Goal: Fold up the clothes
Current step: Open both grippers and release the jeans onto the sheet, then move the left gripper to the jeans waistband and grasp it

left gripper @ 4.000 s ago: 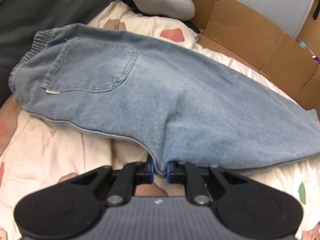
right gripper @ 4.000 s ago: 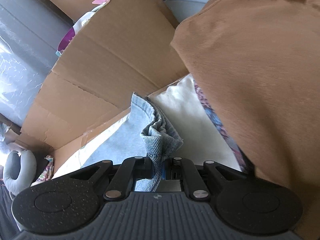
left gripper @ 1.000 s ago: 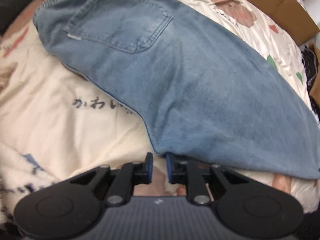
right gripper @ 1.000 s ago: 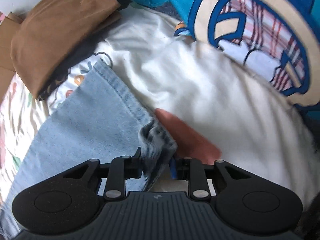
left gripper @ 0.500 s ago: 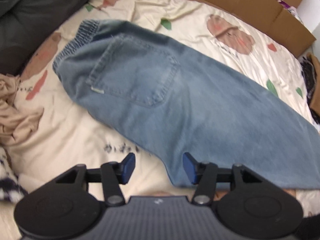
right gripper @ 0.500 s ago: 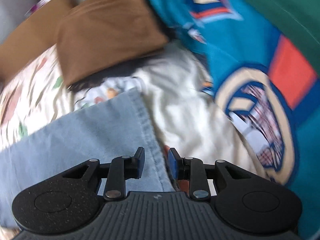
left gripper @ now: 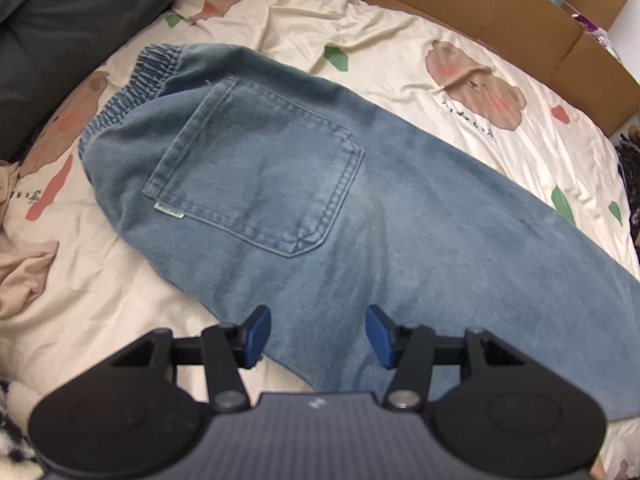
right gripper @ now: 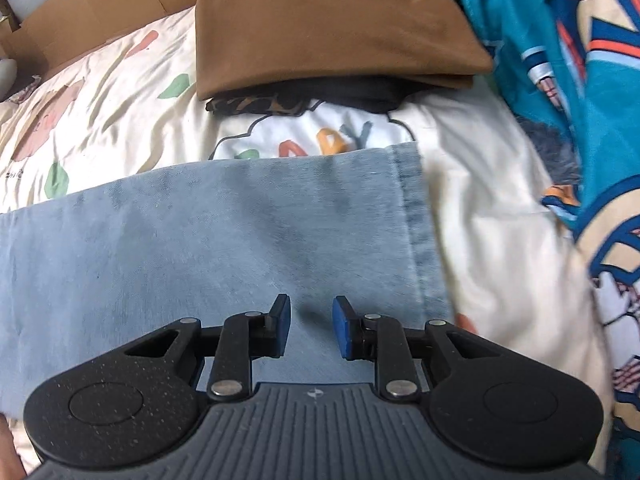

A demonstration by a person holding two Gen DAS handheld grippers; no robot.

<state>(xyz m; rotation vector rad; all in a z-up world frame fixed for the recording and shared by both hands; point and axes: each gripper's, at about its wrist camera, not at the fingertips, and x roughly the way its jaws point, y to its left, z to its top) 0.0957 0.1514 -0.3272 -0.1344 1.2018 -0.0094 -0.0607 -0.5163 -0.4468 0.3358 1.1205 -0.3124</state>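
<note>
One pair of light blue denim jeans is seen laid flat across a cream bedsheet printed with brown bears and small red and green shapes. Two black two-finger grippers with blue pads are shown, one per view. In the left wrist view, the left gripper is held above the near edge of the jeans with its jaws spread wide and nothing between them. One stitched back pocket is seen in the middle of the picture, and one gathered elastic waistband at the far left. One crumpled beige garment lies at the left edge, one brown cardboard box wall runs along the far right, and a dark grey cushion-like mass fills the far left corner. In the right wrist view, the right gripper is seen over the leg end of the jeans, its jaws parted and empty. Only here is the hemmed leg opening shown, at the right, lying on one white fabric with colourful letters. Beyond it, one folded brown garment rests on top of dark fabric, and one teal cartoon-printed fabric lies at the right. The waistband and pocket are shown only by the left view; the hem and the folded brown garment only by the right.
</note>
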